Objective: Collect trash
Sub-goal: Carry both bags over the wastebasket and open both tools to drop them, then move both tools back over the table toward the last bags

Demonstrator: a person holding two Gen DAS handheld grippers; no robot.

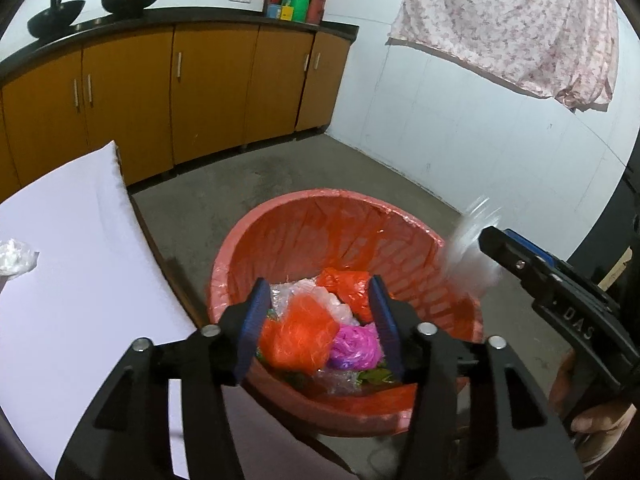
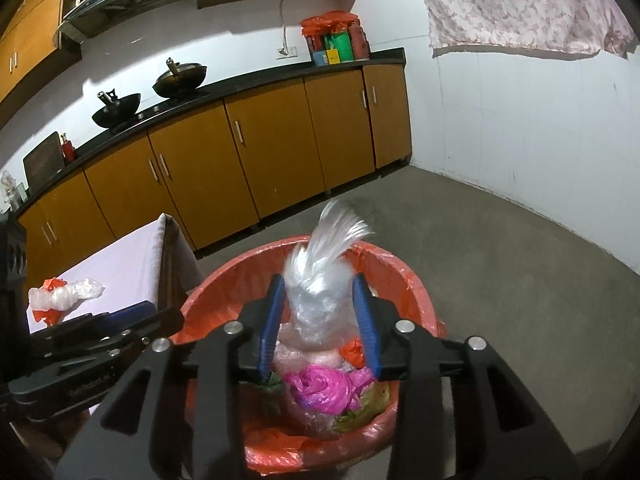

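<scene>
Both over the red bin (image 1: 256,240). Left tongs (image 1: 318,324) spread, orange bag (image 1: 294,338) loose between. Right tongs (image 2: 320,320) spread, clear bag (image 2: 320,280) between, not pinched.

The left wrist camera sits just behind the left gripper (image 1: 318,322) and looks down, close over the round red bin with its red plastic liner (image 1: 344,216). The right gripper (image 1: 486,236) pokes in at 3 o'clock. The right wrist camera sits just behind its own gripper (image 2: 320,318), close above the same bin (image 2: 416,284). Both views share the orange cupboard doors (image 1: 208,88) (image 2: 272,152) at 12 o'clock.
</scene>
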